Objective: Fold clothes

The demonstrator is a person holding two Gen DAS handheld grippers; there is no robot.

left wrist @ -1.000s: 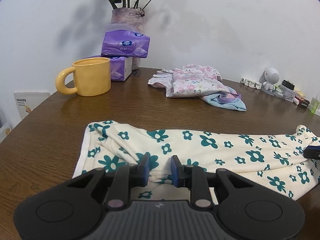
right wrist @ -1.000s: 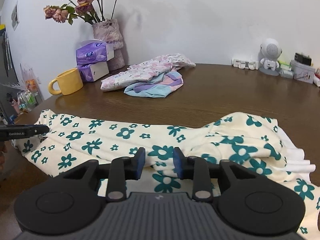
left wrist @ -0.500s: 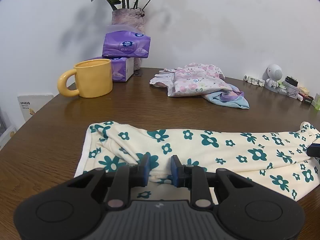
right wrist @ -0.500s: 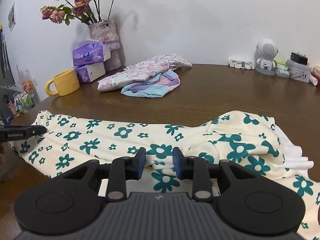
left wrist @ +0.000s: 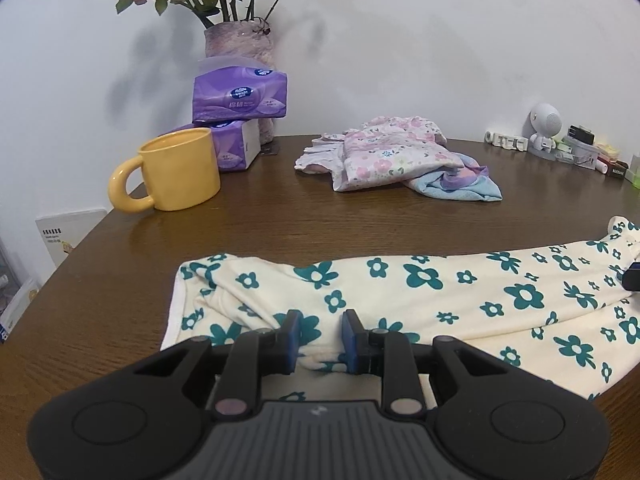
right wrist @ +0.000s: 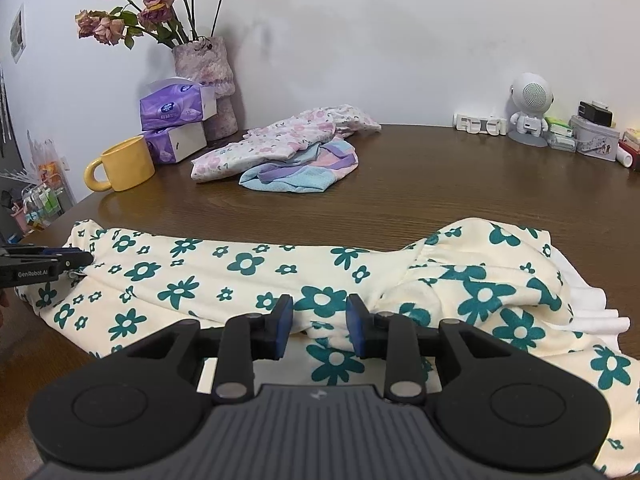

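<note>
A cream garment with teal flowers [left wrist: 440, 292] lies stretched across the near part of the brown table [left wrist: 360, 224]. My left gripper [left wrist: 320, 320] is shut on a bunched fold near the garment's left end. In the right wrist view the same garment [right wrist: 248, 268] runs from left to right, piled up at its right end. My right gripper [right wrist: 320, 308] is shut on a fold of it near the front edge. The left gripper's fingertips [right wrist: 76, 258] show at the cloth's far left end. The tip of the right gripper [left wrist: 632, 276] shows at the edge of the left wrist view.
Behind the garment lie a pink floral garment [left wrist: 384, 156] and a blue and purple one [left wrist: 460, 184]. A yellow mug [left wrist: 176, 168], purple tissue packs [left wrist: 240, 96] and a vase of dried roses [left wrist: 240, 44] stand at the back left. A small white robot figure [right wrist: 530, 108] and boxes stand back right.
The left wrist has rolled slightly, so its view tilts and the garment's right end sits higher in it. Both grippers keep their hold and the cloth has barely shifted.
</note>
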